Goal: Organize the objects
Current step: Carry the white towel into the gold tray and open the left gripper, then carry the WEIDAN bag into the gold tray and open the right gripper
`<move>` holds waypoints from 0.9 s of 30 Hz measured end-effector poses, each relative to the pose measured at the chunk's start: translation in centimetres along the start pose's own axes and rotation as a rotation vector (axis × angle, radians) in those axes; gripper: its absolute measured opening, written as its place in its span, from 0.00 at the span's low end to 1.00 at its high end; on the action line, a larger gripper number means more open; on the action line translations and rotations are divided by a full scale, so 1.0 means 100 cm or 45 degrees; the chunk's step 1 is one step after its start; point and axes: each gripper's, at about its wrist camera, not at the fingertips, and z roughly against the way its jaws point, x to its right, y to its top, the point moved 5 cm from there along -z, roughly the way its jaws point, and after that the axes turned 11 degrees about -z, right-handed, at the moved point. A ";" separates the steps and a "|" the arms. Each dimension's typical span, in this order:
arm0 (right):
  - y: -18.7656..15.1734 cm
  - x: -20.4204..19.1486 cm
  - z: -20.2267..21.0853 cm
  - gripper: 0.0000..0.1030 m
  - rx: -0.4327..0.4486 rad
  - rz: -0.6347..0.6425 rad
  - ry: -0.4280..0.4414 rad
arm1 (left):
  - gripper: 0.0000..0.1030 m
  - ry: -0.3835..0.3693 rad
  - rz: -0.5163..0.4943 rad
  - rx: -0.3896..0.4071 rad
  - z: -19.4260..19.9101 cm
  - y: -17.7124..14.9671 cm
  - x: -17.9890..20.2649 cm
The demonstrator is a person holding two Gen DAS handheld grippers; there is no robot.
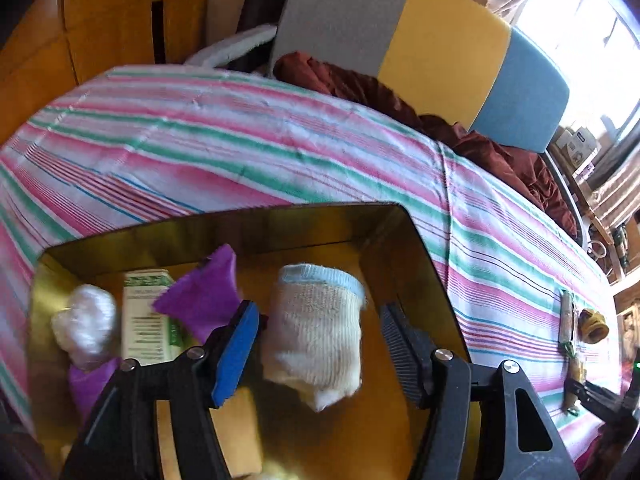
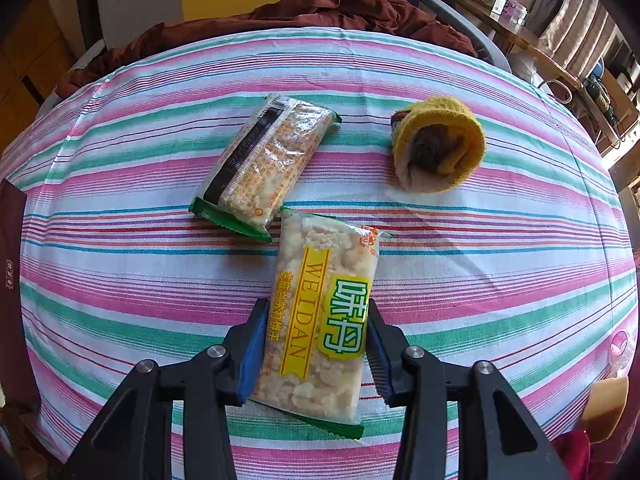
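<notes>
Left gripper (image 1: 316,344): jaws released around cream rolled sock with blue cuff (image 1: 314,332), resting at 3 o'clock inside gold-lined box (image 1: 416,248); lift straight out. Right gripper (image 2: 316,348): jaws clenched on clear "WEIDAN" snack packet (image 2: 320,320) lying on striped bench (image 2: 500,260); raise level, without crushing.
</notes>
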 end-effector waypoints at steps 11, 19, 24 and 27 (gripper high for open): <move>-0.006 -0.012 0.008 0.43 0.000 0.021 0.013 | 0.70 0.043 -0.166 0.264 0.091 -0.042 0.024; -0.020 -0.035 0.015 0.43 -0.036 0.087 0.054 | 0.70 0.116 -0.220 0.304 0.110 -0.073 0.025; -0.039 -0.068 0.026 0.43 -0.084 0.119 0.209 | 0.70 0.115 -0.193 0.297 0.112 -0.083 0.015; -0.048 -0.090 0.035 0.43 -0.089 0.131 0.309 | 0.70 0.118 -0.190 0.302 0.113 -0.087 0.012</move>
